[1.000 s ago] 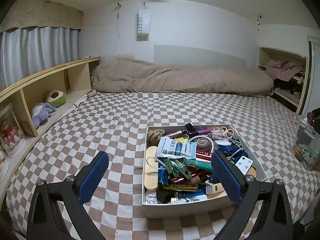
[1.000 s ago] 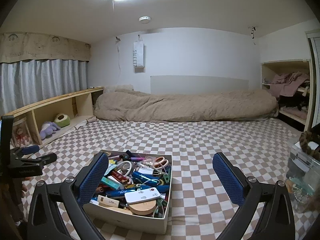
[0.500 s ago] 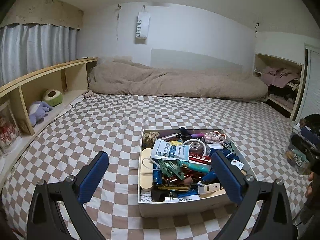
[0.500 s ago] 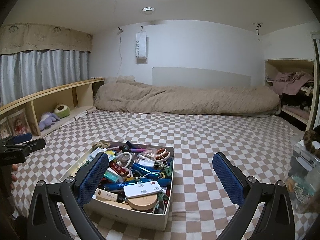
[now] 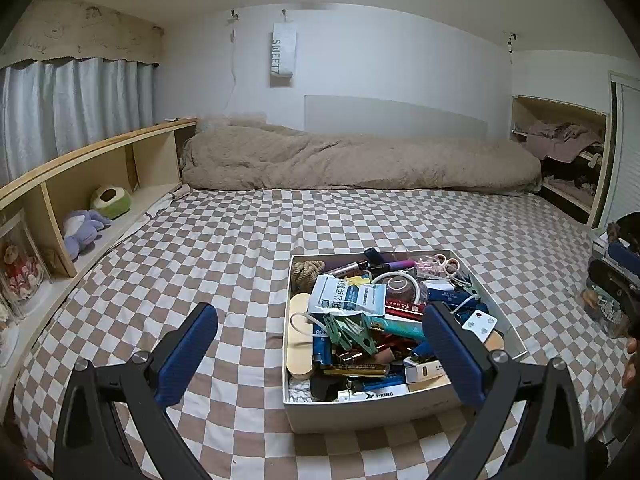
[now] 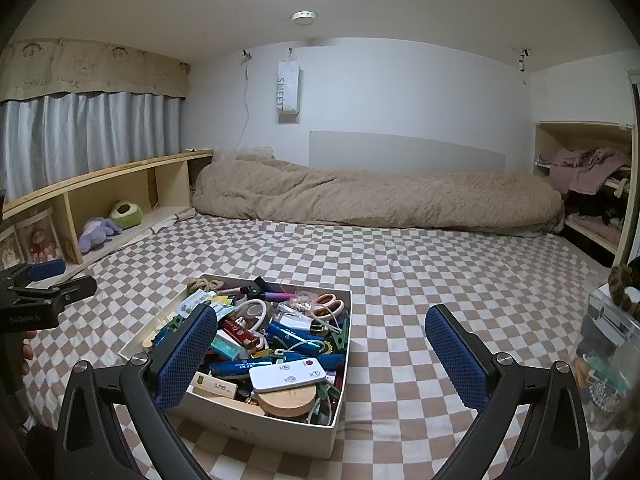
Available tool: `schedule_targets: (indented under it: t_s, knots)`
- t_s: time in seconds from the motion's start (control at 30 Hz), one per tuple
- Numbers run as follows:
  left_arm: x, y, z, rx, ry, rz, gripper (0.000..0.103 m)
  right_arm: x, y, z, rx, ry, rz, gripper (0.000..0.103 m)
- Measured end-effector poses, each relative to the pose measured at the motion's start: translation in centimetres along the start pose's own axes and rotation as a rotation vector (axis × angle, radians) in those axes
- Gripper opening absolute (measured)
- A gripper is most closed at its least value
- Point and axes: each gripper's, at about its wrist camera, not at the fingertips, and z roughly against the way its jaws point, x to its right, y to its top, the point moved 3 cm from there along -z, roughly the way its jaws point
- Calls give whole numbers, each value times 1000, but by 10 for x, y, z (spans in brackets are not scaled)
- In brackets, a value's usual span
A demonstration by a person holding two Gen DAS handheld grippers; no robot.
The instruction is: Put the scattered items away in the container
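Both my left hand-held gripper and right hand-held gripper hang wide open and empty over the checkered bed, where the white box sits crammed with clutter.

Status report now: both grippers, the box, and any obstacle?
Left hand-held gripper open, empty. Right hand-held gripper open, empty. Box full, on the checkered bed. Nothing blocking.

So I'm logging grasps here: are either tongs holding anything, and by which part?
Nothing is held. The left tongs and right tongs are both open and empty, above the checkered bed near the full box.
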Motion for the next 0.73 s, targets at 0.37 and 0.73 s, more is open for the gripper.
schedule_targets:
  t_s: [0.37,0.73]
  knots:
    - [-1,-1,-2,-2,10,-11,103,-2,-1,-2,-8,2,3,103]
    - [0,-4,-2,4,46,-22,103,-3,-2,-3,-9,1,9,103]
